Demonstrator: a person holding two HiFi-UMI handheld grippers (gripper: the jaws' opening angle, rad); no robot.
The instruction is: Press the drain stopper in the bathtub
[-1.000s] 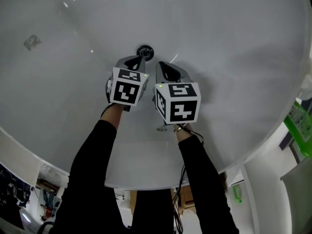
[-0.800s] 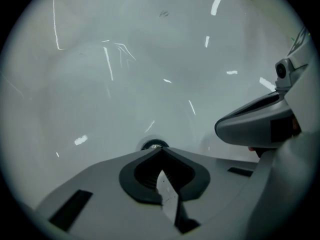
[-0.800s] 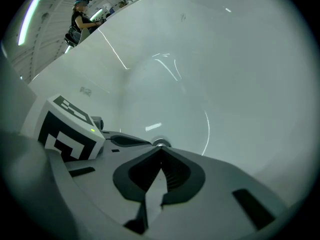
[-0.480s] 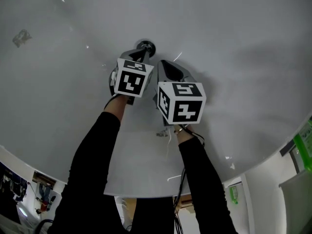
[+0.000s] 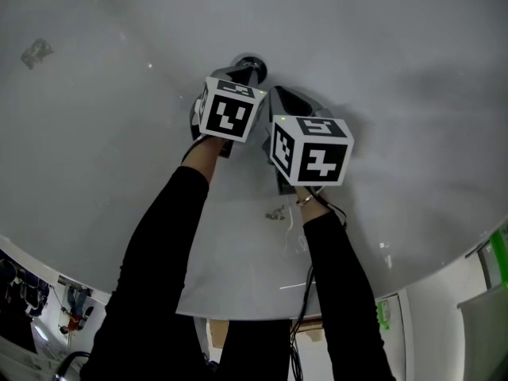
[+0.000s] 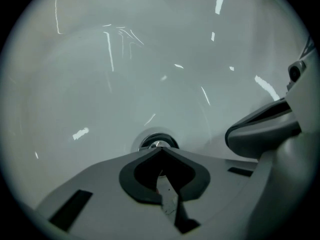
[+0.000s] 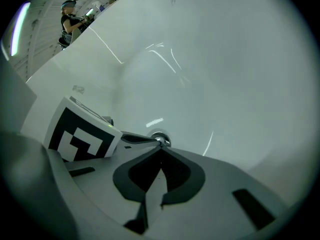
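The chrome drain stopper (image 5: 251, 62) sits in the floor of the white bathtub (image 5: 397, 94). My left gripper (image 5: 245, 75) is shut with nothing in it, and its tip is at the stopper's near edge. In the left gripper view the stopper (image 6: 156, 143) shows just beyond the closed jaw tips (image 6: 160, 150). My right gripper (image 5: 277, 95) is shut too and empty, a little right of and nearer than the stopper. The right gripper view shows the stopper (image 7: 161, 137) past its tip (image 7: 161, 149), with the left gripper (image 7: 82, 134) reaching to it from the left.
The curved tub walls rise all around. The tub's near rim (image 5: 238, 292) lies under my forearms. A small mark (image 5: 36, 51) shows on the far left wall. A person (image 7: 70, 16) stands far off beyond the tub. A green item (image 5: 500, 262) is outside at the right.
Both grippers have moved forward towards the drain. The left tip has closed in on the stopper's edge, and the right one has followed alongside.
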